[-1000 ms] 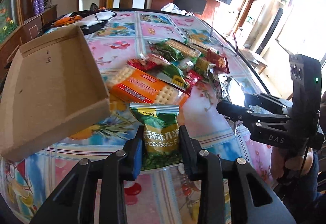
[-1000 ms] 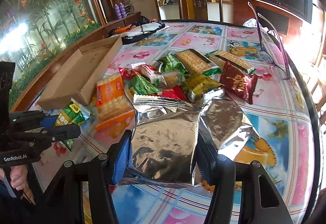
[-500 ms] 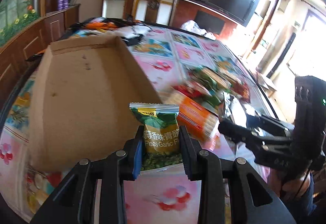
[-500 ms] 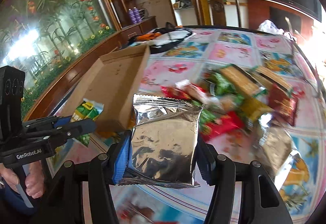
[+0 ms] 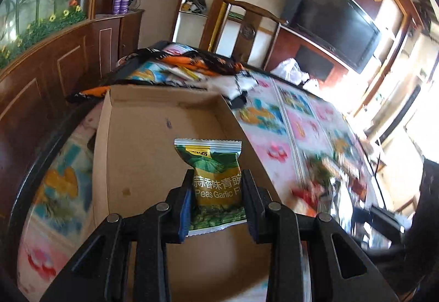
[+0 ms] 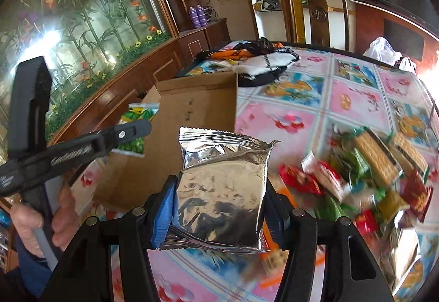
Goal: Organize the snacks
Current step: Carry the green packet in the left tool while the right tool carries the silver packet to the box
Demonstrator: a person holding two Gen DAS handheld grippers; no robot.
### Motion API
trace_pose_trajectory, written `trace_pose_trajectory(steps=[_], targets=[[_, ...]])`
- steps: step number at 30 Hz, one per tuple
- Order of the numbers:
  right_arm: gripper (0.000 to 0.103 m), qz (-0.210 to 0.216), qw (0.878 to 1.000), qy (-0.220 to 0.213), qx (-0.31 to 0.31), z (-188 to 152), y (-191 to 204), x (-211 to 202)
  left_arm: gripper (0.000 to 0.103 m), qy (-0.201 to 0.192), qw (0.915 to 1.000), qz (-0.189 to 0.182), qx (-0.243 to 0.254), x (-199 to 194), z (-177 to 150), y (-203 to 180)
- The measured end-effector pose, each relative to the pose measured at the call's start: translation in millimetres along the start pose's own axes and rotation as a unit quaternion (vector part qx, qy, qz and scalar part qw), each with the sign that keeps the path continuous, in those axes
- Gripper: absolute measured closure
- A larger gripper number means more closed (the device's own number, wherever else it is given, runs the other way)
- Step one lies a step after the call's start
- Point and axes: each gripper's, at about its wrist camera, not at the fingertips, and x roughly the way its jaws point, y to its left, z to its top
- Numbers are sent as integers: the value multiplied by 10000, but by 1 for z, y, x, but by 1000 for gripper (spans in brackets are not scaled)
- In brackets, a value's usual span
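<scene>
Left claw (image 5: 216,193) pinches the green pea packet (image 5: 216,178) above the cardboard box (image 5: 142,153) at the worktop's left edge; lower before spreading. Right claw (image 6: 218,206) pinches the silver packet (image 6: 222,186) beside the box; carry over the wall first.

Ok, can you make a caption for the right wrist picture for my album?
Right gripper carries a shiny silver foil snack packet toward the brown cardboard box on the flowery table.
</scene>
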Motion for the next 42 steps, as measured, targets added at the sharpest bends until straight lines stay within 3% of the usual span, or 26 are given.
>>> trace_pose_trajectory(steps=[6, 13, 20, 27, 31, 42], targets=[[40, -77, 9999, 83, -34, 31, 13, 17, 72, 183, 9993, 115, -304, 39, 36, 28], [40, -411, 9986, 224, -260, 61, 32, 57, 72, 450, 9972, 345, -496, 77, 40, 62], [40, -421, 9980, 463, -55, 83, 32, 102, 72, 403, 9980, 344, -331, 75, 38, 58], [40, -587, 9963, 506, 372, 112, 17, 133, 72, 431, 9967, 332, -604, 75, 39, 68], [40, -440, 9950, 616, 657, 128, 7, 148, 72, 445, 9962, 328, -672, 75, 39, 70], [41, -457, 9933, 956, 453, 135, 20, 190, 72, 520, 9953, 504, -649, 79, 38, 69]])
